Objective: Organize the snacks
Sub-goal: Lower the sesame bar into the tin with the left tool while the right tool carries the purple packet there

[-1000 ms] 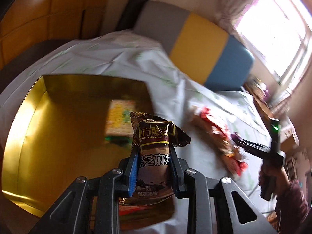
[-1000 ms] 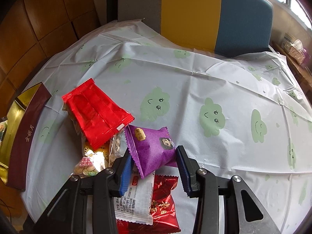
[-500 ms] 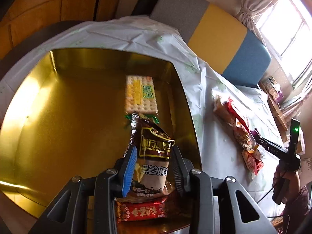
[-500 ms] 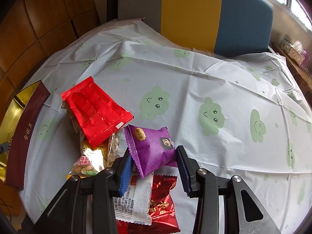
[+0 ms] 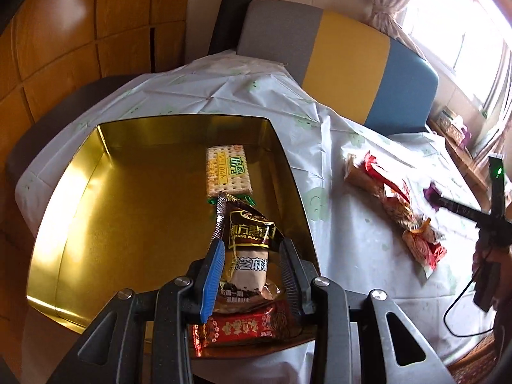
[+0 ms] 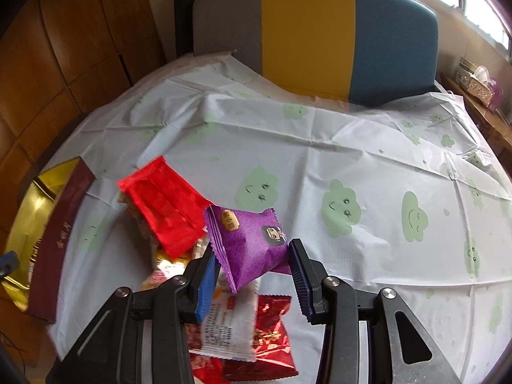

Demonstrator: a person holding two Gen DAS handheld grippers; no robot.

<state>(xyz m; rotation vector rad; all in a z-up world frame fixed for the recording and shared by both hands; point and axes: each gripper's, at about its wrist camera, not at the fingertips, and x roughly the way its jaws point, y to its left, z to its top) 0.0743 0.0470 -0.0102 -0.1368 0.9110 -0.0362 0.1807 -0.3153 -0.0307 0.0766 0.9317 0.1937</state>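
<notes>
gold tin (image 5: 80,172) walls ring brown packet (image 5: 248,265), left half bare.

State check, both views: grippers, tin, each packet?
left gripper: open, jaws just been opening, brown sachet between them
brown sachet: in tin, resting on red bar, pads clear
red bar: flat in tin
cracker pack: flat in tin
gold tin: open-topped
right gripper: shut on purple packet
purple packet: gripped
red pack: outside tin, on pile
</notes>
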